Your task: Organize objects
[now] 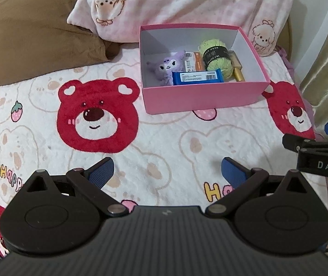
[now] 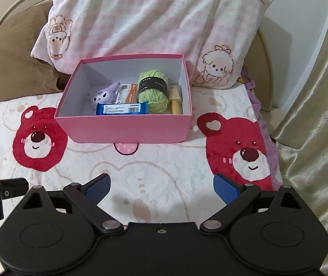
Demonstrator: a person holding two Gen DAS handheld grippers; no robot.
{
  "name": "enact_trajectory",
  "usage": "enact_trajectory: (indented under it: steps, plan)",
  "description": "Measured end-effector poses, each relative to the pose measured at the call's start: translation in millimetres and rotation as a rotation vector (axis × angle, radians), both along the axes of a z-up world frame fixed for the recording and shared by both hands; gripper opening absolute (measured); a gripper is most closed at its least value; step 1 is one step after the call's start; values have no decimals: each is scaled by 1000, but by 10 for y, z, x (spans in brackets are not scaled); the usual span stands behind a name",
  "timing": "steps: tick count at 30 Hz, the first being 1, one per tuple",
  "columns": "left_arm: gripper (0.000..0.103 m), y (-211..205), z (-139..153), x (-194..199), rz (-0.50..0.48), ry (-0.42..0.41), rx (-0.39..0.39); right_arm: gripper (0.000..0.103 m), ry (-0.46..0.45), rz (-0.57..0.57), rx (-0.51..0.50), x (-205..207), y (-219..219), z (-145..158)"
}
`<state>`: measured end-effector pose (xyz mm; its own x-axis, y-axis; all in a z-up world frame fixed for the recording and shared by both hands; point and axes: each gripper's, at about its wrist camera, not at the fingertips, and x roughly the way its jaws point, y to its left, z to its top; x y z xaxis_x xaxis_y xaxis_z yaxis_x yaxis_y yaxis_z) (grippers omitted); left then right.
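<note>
Bedspread (image 1: 164, 138) with red bear faces lies under both grippers. Left gripper (image 1: 167, 172): jaws spread wide, nothing held, over bare blanket. Right gripper (image 2: 161, 187): jaws likewise wide apart, empty. Ahead of both, well apart from the fingertips, pink box (image 2: 127, 128) sits on the blanket, lid off. Inside: purple plush (image 2: 103, 96) at left, blue packet (image 2: 121, 109) against the near wall, orange-white packet (image 2: 127, 93) behind it, green yarn ball (image 2: 153, 89), gold bottle (image 2: 175, 103) at the right wall. Pink-print pillow (image 2: 141, 23) behind box; brown pillow (image 1: 37, 34) to its left.
</note>
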<state>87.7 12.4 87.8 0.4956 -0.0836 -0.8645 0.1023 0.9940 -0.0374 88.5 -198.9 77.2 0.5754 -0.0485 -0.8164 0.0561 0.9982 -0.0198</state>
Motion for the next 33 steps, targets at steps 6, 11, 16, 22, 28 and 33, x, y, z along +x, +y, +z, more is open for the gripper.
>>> enact_trajectory:
  steps: [6, 11, 16, 22, 28, 33]
  plan:
    - [101, 15, -12, 6, 4, 3, 3, 98, 9, -1, -3, -22, 1, -6]
    - [101, 39, -117, 61, 15, 32, 19, 98, -4, -5, -13, -82, 29, 29]
    - [101, 49, -181, 87, 28, 62, 33, 98, -8, 0, -18, -114, 49, 59]
    - [101, 60, -172, 96, 22, 60, 33, 98, -10, 6, -20, -119, 72, 75]
    - [101, 65, -148, 98, 21, 42, 48, 98, -10, 7, -22, -132, 84, 84]
    - [101, 59, -146, 96, 22, 42, 50, 98, -8, 8, -19, -133, 82, 84]
